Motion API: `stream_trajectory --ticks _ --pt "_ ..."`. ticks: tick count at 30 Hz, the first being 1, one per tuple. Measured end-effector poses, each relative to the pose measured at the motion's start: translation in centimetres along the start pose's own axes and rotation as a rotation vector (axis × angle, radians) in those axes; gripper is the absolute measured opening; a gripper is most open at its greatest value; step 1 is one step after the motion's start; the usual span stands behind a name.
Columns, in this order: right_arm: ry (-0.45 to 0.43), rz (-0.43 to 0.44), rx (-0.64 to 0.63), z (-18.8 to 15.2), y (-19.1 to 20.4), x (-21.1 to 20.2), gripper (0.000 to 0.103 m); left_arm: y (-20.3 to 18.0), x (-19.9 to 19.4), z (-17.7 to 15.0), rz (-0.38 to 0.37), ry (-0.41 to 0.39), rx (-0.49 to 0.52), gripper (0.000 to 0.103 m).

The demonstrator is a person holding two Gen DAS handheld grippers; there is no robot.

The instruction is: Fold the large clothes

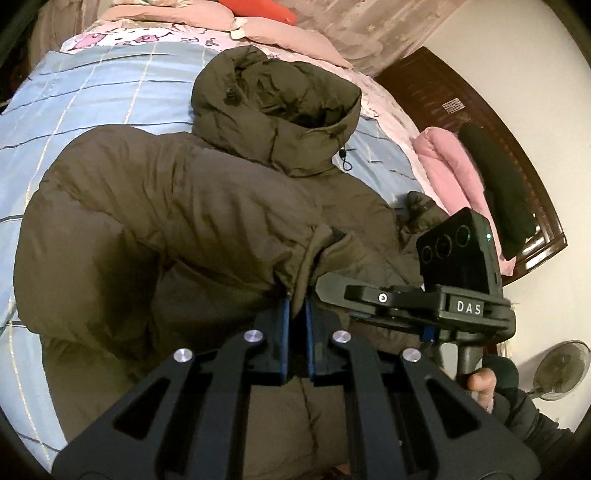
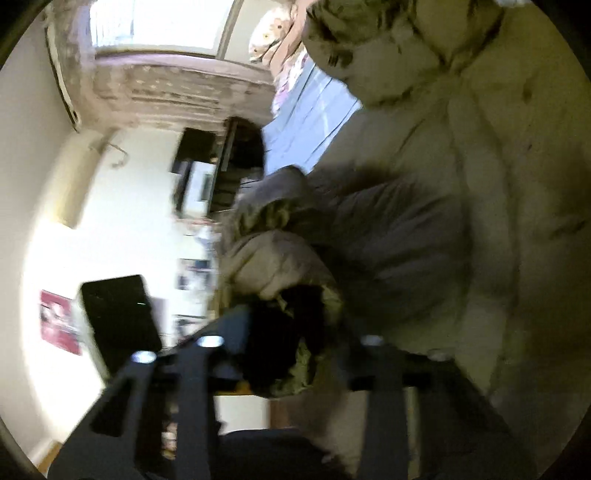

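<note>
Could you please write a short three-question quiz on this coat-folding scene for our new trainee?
1. True or false: the left hand-held gripper is shut on a sleeve cuff of the olive hooded puffer coat.
2. What does the coat lie on? A) a bare wooden floor B) a blue checked bed sheet C) a chair
3. Fill in: the coat's hood points towards the pink ____ at the far end of the bed.

Key: 1 true; 2 B; 3 pillows.
</note>
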State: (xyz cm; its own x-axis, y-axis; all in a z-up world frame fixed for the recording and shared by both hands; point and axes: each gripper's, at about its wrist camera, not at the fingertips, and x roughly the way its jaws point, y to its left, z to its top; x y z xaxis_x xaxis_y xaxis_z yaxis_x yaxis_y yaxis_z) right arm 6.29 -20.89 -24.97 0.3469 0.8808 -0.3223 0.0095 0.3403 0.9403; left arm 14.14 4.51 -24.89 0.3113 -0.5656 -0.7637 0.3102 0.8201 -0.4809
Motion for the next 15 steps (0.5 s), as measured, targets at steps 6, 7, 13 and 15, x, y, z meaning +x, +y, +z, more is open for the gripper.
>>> stream_trajectory --ticks 6,7,13,15 --pt "-0.092 -0.057 -0.085 0.9 2.0 -2.6 0.006 -0.5 -1.2 0.0 0.104 -0.033 0.035 0.070" --pt "-0.128 -0.083 -0.087 1.4 2.1 -3.5 0.006 -0.5 -1.7 0.0 0.151 -0.047 0.040 0.079" --pt "-0.248 -0.368 -0.137 5.7 2.4 -7.1 0.005 1.0 -3.7 1.6 0.427 -0.163 0.061 0.083" --pt "-0.251 -0.506 -0.219 7.6 3.4 -7.3 0.005 1.9 -2.1 2.6 0.587 -0.153 0.116 0.070"
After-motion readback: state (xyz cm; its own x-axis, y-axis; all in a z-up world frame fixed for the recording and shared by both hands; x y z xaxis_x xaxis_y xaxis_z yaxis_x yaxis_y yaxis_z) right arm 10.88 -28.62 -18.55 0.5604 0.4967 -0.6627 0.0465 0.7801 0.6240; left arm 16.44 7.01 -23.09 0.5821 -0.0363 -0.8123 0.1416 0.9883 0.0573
